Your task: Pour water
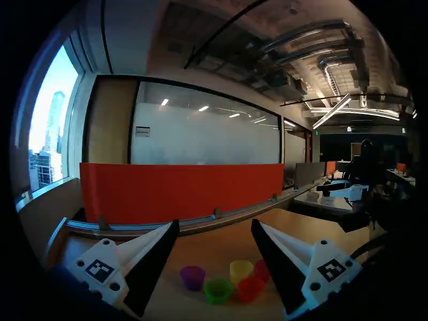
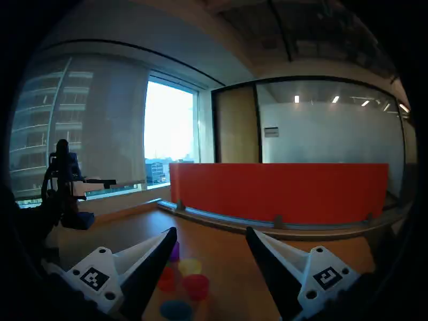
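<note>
Several small plastic cups stand clustered on the wooden desk (image 1: 214, 251). In the left gripper view I see a purple cup (image 1: 192, 277), a green cup (image 1: 218, 290), a yellow cup (image 1: 241, 270) and an orange-red cup (image 1: 250, 289), with another red cup (image 1: 262, 269) partly behind the finger. My left gripper (image 1: 214, 222) is open above them, holding nothing. In the right gripper view the purple cup (image 2: 175, 251), yellow cup (image 2: 190, 266), two red cups (image 2: 197, 286) and a blue cup (image 2: 176, 309) sit low between the fingers. My right gripper (image 2: 210, 230) is open and empty.
An orange divider panel (image 1: 182, 190) on a metal rail closes the desk's far edge. A window (image 2: 170, 134) lies to one side. A white and blue device (image 1: 345, 191) sits off to the right, and a dark one with a blue part (image 2: 67, 184) to the left.
</note>
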### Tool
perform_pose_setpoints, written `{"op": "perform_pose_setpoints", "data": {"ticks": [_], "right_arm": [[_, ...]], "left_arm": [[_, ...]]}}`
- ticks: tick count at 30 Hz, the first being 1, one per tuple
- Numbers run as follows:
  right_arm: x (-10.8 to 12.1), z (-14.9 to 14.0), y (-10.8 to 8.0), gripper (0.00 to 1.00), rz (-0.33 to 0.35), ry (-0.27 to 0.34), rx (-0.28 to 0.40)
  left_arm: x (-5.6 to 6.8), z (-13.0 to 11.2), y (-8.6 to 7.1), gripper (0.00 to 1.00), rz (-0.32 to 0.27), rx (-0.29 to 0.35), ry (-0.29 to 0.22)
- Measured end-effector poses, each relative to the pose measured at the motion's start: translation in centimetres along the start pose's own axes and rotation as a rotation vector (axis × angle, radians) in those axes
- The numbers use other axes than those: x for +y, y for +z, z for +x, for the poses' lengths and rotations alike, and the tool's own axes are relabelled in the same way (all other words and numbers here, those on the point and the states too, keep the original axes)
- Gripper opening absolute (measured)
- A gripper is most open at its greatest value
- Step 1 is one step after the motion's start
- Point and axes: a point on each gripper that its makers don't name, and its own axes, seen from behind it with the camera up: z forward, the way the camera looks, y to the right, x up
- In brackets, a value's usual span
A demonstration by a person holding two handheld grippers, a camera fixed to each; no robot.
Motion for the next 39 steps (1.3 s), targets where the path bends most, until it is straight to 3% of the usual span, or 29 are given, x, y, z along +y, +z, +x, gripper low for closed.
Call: {"op": "perform_pose_setpoints", "data": {"ticks": [6,12,23,39], "right_arm": [[-1.2,-1.4,0.6,1.0,0.055,-0.026,-0.071],[-1.8,-3.0,0.9,1.0,0.09,-0.066,-0.138],[-2.7,-8.2,0.3,1.0,0.155,-0.131,-0.288],[-3.7,-14.8,0.0,1.0,0.22,-0.124,-0.427]], "left_arm": [[0.5,-1.4,0.6,1.0,-0.045,-0.055,0.026],[1.0,-3.4,1.3,1.0,-0.099,-0.117,0.02],[0.4,-7.9,2.3,1.0,-0.149,-0.228,0.067],[0.0,-16.1,3.4,1.0,-0.206,-0.396,0.104]]}}
